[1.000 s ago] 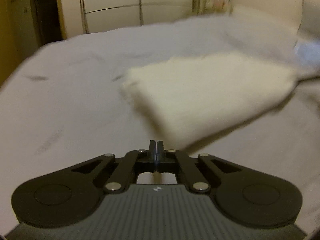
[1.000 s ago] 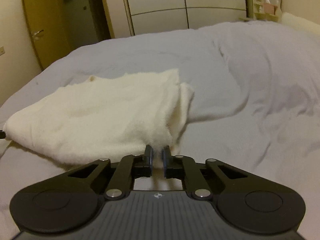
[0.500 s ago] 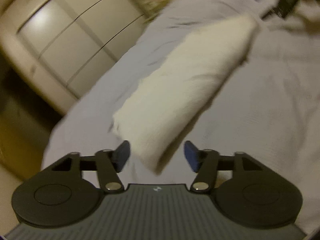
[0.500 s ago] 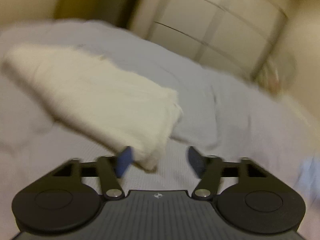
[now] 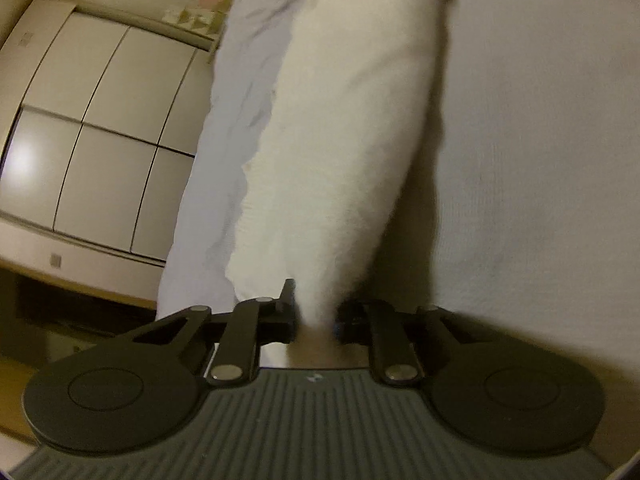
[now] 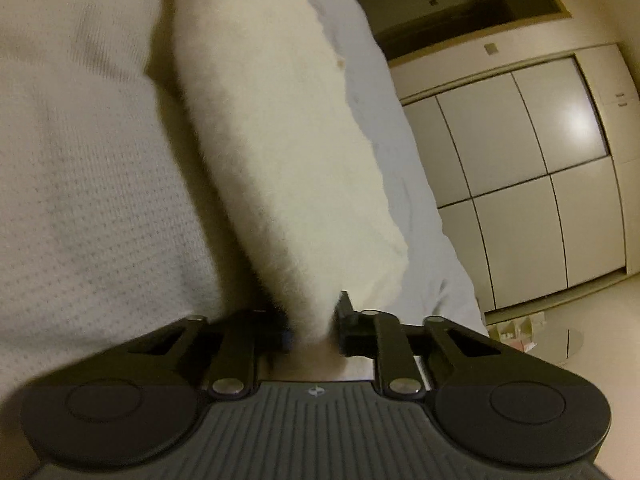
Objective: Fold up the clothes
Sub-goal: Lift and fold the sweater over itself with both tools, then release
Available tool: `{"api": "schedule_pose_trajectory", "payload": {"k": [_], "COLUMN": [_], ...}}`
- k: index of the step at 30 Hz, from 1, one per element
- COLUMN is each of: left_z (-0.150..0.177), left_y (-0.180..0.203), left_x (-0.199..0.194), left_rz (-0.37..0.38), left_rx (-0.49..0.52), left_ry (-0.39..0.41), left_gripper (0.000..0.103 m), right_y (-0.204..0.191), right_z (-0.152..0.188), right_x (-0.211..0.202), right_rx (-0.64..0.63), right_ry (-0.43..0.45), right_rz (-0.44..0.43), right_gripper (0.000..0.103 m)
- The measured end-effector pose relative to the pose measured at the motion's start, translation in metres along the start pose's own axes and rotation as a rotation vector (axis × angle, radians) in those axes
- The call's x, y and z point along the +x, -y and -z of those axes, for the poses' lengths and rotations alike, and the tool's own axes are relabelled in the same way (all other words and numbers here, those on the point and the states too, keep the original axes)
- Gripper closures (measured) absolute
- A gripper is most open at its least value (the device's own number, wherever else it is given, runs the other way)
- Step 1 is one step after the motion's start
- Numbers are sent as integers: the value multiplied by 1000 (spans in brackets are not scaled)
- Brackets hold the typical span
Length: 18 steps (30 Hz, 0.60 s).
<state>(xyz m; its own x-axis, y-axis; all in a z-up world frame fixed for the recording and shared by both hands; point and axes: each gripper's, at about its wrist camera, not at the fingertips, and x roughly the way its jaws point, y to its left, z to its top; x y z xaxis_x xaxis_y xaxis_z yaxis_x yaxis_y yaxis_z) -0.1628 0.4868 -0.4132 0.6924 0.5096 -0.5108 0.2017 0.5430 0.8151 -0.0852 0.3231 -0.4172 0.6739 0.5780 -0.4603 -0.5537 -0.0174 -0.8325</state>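
A cream fleece garment (image 5: 344,140), folded into a long band, lies on the grey bed sheet (image 5: 540,160). My left gripper (image 5: 314,318) is rolled on its side and shut on one end of the garment, with fleece bunched between the jaws. My right gripper (image 6: 314,326) is rolled the other way and shut on the other end of the same garment (image 6: 280,140), over the sheet (image 6: 80,200). The fingertips are mostly hidden by the fleece.
White wardrobe doors (image 5: 100,140) stand beyond the bed's far edge and also show in the right wrist view (image 6: 520,168). A shelf with small items (image 5: 200,12) sits by the wall. Floor shows past the bed edge (image 6: 560,320).
Both grippers opened half a second ago, rolled sideways and moved onto the ends of the folded garment. Both have now closed on it.
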Motion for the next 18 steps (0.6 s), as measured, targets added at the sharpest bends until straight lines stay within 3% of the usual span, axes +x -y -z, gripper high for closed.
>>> {"api": "schedule_pose_trajectory", "payload": {"k": [7,12,14,17,18], "left_z": [2,-2,3,12,17], "left_y": [-4,31,44,51,46], "left_x": [-79,-149,-164,-175,-184], "left_rz": [60,114,146,186,210], "left_rx": [-122,-176,-209,-264,-306], "left_ry": [51,63,34,-11,-19], "left_gripper": [92,90,86,80,78], "right_y": [19,5,-9,-33,-38], "right_z": [11,28,34,40,43], "right_x": [-79,-159,-183,-196,-199], "right_rx": [100,177,196,183,175], "right_ry": [53,57,39,-26,-45], "right_rz": [-75,-112,-126,-143,-142], "right_gripper": [93,93,90,79,67]}}
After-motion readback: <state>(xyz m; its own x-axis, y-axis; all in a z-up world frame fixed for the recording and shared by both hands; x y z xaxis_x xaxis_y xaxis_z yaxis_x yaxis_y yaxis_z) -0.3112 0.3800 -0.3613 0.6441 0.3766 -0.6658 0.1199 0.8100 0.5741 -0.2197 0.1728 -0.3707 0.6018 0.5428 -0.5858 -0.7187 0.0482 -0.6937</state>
